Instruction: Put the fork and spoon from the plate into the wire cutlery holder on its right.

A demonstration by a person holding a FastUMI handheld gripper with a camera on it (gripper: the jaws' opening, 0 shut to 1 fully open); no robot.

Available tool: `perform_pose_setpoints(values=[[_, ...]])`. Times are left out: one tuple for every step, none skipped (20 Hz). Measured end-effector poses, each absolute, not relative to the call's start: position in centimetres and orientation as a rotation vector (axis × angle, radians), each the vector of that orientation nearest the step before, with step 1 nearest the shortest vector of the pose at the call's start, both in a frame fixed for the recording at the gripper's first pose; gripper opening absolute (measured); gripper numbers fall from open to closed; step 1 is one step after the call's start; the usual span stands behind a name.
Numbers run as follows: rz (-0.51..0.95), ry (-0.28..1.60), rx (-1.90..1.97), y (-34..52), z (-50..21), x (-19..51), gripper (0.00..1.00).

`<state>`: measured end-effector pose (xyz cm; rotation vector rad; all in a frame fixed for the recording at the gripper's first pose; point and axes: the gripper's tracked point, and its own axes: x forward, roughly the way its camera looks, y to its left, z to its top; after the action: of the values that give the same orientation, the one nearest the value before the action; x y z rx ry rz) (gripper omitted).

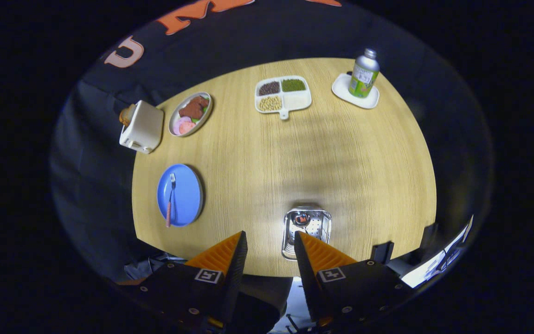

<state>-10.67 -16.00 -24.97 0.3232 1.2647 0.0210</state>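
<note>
Perforated metal forms the cutlery holder (306, 227), seen just ahead of the gripper (270, 246), whose fingers are held apart with nothing between them. Something is seen inside it. Farther off, the fork (170, 199) is laid on the blue plate (188, 197).

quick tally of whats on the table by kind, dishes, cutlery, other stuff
dishes: 4 (blue plate, food plate, divided tray, white dish)
cutlery: 1 (fork)
holders: 1 (cutlery holder)
bottles: 1 (bottle)
toasters: 1 (toaster)
total: 8
tongs open
</note>
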Motion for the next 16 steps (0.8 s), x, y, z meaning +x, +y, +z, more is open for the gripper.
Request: perform_pose_setpoints(values=[[0.019, 1.208, 0.322, -15.4, -24.5, -10.1, 0.66], [0.014, 1.146, 0.324, -14.8, -24.0, -9.3, 0.7], [0.012, 1.083, 0.328, -14.1, -23.5, -8.4, 0.73], [0.008, 1.016, 0.329, -13.4, -23.0, -7.6, 0.74], [0.002, 0.948, 0.325, -12.7, -22.4, -6.8, 0.77], [-0.003, 0.886, 0.316, -12.1, -21.7, -6.2, 0.78], [-0.01, 0.825, 0.302, -11.3, -21.0, -5.6, 0.79], [-0.018, 0.765, 0.285, -10.7, -20.2, -5.0, 0.8], [-0.018, 0.706, 0.263, -10.0, -19.2, -4.6, 0.8], [-0.026, 0.635, 0.242, -9.5, -18.1, -4.0, 0.79], [-0.032, 0.574, 0.227, -8.7, -17.0, -3.4, 0.8], [-0.039, 0.528, 0.216, -8.0, -16.3, -2.9, 0.79], [-0.052, 0.489, 0.208, -7.2, -15.8, -2.5, 0.8], [-0.065, 0.447, 0.199, -6.7, -15.1, -2.0, 0.8], [-0.084, 0.41, 0.188, -6.4, -14.5, -1.3, 0.82], [-0.101, 0.38, 0.178, -6.2, -13.8, -1.0, 0.83]])
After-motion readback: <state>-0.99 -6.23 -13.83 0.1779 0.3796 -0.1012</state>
